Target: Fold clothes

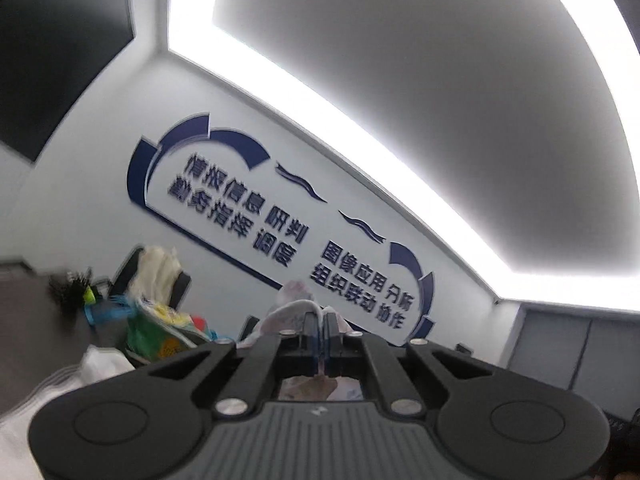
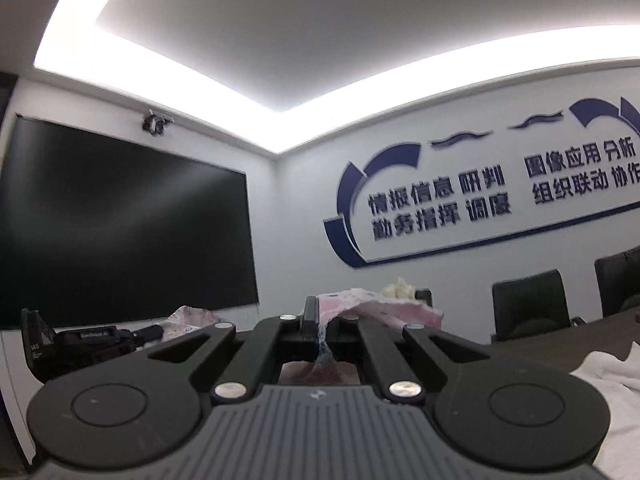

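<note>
I have both tools clamped on the same pale pink patterned garment [image 2: 384, 308]: my left gripper [image 1: 322, 326] pinches a bunched fold of it between closed jaws at lower centre of its frame, and my right gripper [image 2: 320, 322] bites a thin edge that runs down between its fingers. Both tools point just above level, so the cloth spills forward and away over the fingertips, with a little visible beneath the jaws. What the next move turns on, I judge, is the span of cloth between my two hands, lying roughly crosswise to both tools; neither hand looks nearer to it than the other. The right view alone shows my left gripper from outside [image 2: 80, 344] at lower left with pink cloth beside it, plus white fabric [image 2: 600, 368] on the dark table [image 2: 540, 340] at right. The left view alone shows a heap of coloured clothes [image 1: 168, 328] at lower left.
</note>
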